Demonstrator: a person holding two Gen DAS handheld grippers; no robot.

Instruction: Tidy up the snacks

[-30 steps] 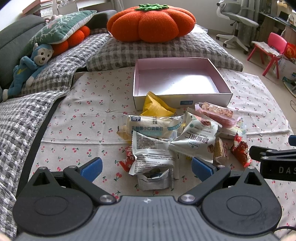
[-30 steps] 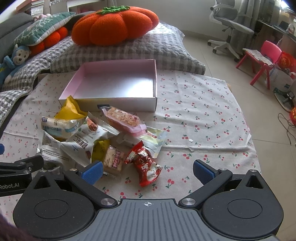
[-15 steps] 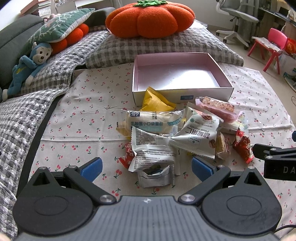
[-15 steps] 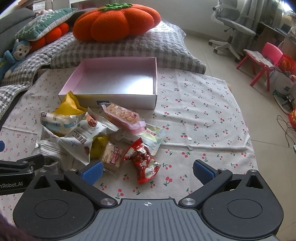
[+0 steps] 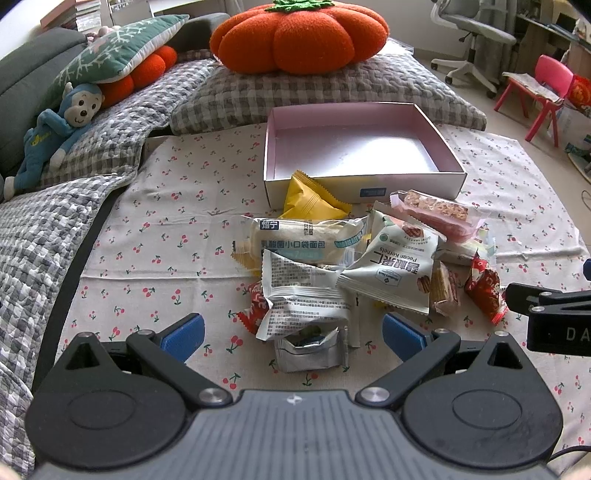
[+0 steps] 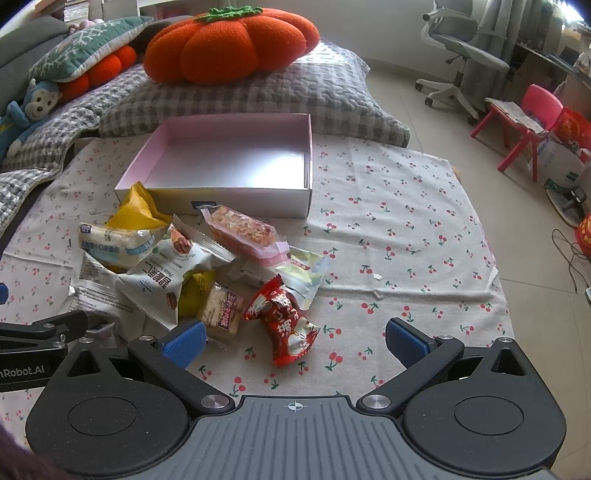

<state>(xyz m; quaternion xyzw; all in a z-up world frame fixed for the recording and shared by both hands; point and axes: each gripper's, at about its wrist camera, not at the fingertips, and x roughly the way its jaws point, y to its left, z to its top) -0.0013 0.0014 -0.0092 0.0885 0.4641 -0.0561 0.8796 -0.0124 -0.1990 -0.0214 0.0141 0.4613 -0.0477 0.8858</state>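
A heap of wrapped snacks lies on the cherry-print cloth (image 5: 166, 229) in front of an empty pink-lined box (image 5: 354, 155) (image 6: 236, 162). In the heap are a yellow packet (image 5: 310, 199), a white bread bun packet (image 5: 299, 240), a pecan packet (image 5: 395, 266), a pink nut bar (image 5: 436, 214) (image 6: 243, 229) and a red candy packet (image 6: 284, 321) (image 5: 484, 288). My left gripper (image 5: 293, 334) is open, low over a crumpled silver wrapper (image 5: 306, 347). My right gripper (image 6: 295, 341) is open too, with the red candy packet between and just ahead of its fingers.
Grey checked cushions (image 5: 325, 92) and an orange pumpkin pillow (image 5: 299, 33) lie behind the box. A blue monkey toy (image 5: 55, 129) rests at the left. An office chair (image 6: 461, 55) and a pink child's chair (image 6: 524, 122) stand on the tiled floor at the right.
Both grippers have drifted slightly forward toward the heap and the views have tilted a little. Nothing was picked up; both stay open.
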